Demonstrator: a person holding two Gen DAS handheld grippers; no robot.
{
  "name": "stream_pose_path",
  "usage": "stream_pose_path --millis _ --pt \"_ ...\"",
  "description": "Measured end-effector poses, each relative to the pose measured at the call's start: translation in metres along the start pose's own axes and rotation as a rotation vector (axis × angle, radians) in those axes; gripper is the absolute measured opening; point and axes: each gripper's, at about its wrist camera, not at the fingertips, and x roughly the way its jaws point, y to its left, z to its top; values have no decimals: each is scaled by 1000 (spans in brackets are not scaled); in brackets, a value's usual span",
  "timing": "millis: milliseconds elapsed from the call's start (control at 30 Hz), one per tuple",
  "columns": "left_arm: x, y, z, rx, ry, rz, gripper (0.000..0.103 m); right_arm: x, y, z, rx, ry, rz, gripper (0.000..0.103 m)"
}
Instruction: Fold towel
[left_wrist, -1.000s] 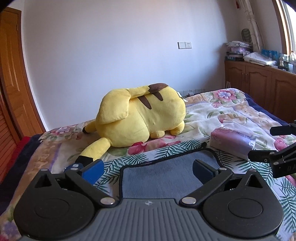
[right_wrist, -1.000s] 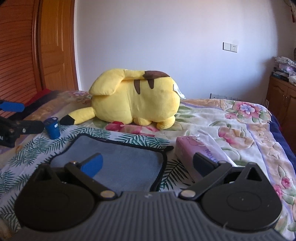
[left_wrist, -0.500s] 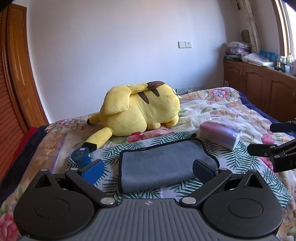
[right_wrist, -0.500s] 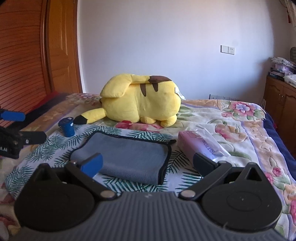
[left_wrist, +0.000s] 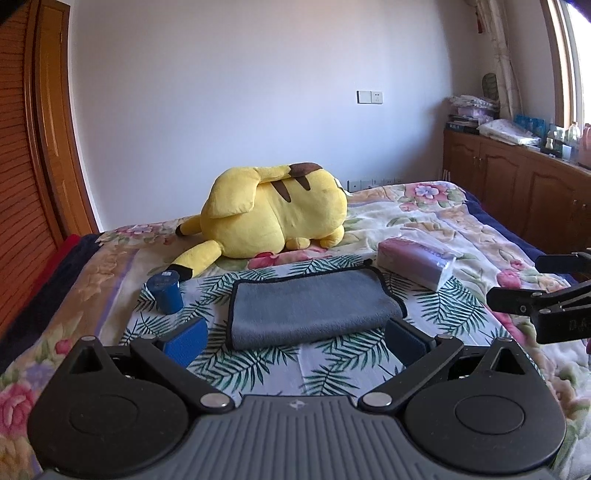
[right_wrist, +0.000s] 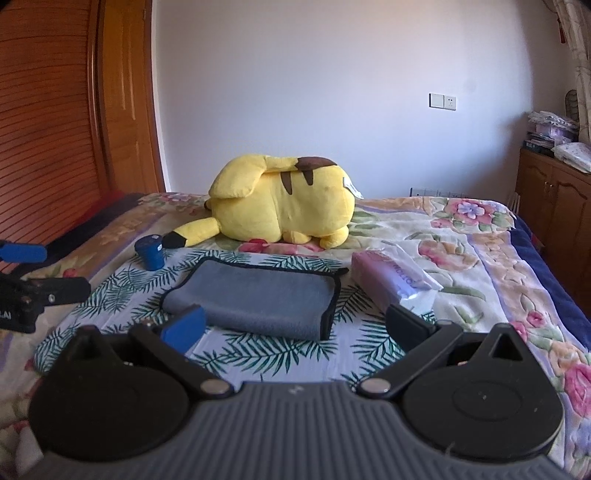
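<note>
In the left wrist view, the left hand-held gripper (left_wrist: 295, 338) has been drawn back from the towel (left_wrist: 314, 308) over the last second; its fingers are spread wide and nothing is held. The towel is left lying on the bed (left_wrist: 424, 210), doubled over with its fold toward the camera, so the fold is judged done or nearly so. One towel, one plush (left_wrist: 273, 212), one blue can (left_wrist: 165, 291) and one tissue pack (left_wrist: 415, 260) are counted. In the right wrist view, the right hand-held gripper (right_wrist: 295, 326) has likewise been pulled away, open and empty, with the towel (right_wrist: 255, 297) seen just beyond its fingertips, between can (right_wrist: 149, 252) and pack (right_wrist: 391, 278). The same four things are counted, the plush (right_wrist: 280, 208) behind.
</note>
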Motion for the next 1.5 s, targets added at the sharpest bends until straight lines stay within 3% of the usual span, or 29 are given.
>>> stream_pose_path --millis 467,867,1133,1500 --pt "-30 -18 -39 22 13 2 103 -30 14 -35 27 14 9 103" --pt "-45 -13 -79 -38 39 28 103 -48 27 -63 15 26 24 103" --pt "-38 -5 -109 -81 71 53 103 -50 43 -77 -36 21 33 103" --pt "-30 -8 -121 -66 74 55 103 -45 45 -93 -30 45 26 103"
